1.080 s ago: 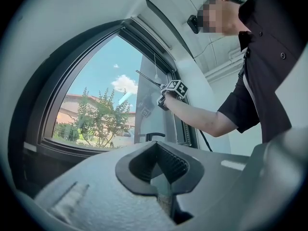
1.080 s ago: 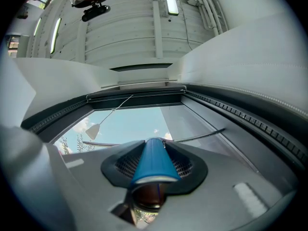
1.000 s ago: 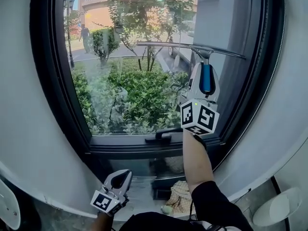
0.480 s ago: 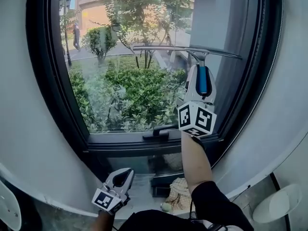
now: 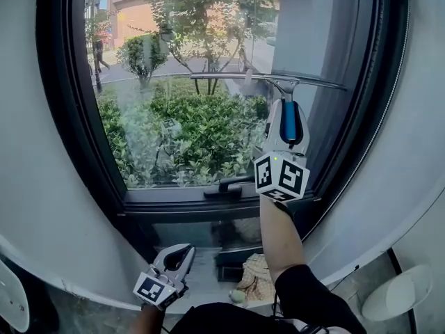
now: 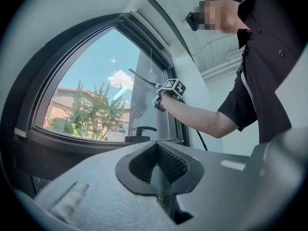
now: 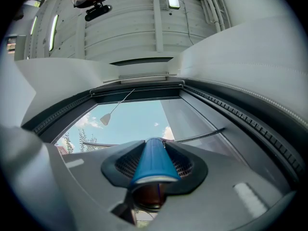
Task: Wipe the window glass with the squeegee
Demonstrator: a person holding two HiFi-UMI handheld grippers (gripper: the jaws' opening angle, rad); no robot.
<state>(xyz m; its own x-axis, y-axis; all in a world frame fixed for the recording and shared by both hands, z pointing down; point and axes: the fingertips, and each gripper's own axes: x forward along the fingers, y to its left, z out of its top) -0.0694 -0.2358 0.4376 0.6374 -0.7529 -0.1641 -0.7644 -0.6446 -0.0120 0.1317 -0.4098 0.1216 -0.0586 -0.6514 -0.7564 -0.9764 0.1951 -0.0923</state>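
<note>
My right gripper (image 5: 287, 120) is shut on the blue handle (image 5: 288, 122) of the squeegee. Its long blade (image 5: 268, 79) lies level against the window glass (image 5: 181, 96), across the right half of the pane at mid height. In the right gripper view the blue handle (image 7: 153, 162) fills the space between the jaws, and the blade (image 7: 199, 136) shows against the sky. My left gripper (image 5: 175, 259) hangs low beneath the sill, shut with nothing in it. From the left gripper view, the raised right gripper (image 6: 169, 88) and squeegee blade (image 6: 141, 77) show at the glass.
A black window handle (image 5: 233, 184) sticks out from the lower frame just below the squeegee. The dark window frame (image 5: 66, 117) rings the pane. Below the sill lie a pale bag (image 5: 259, 273) and a dark box (image 5: 235, 261). Shrubs and trees stand outside.
The right gripper has drawn the squeegee a little way down the glass. The left gripper has stayed low and still.
</note>
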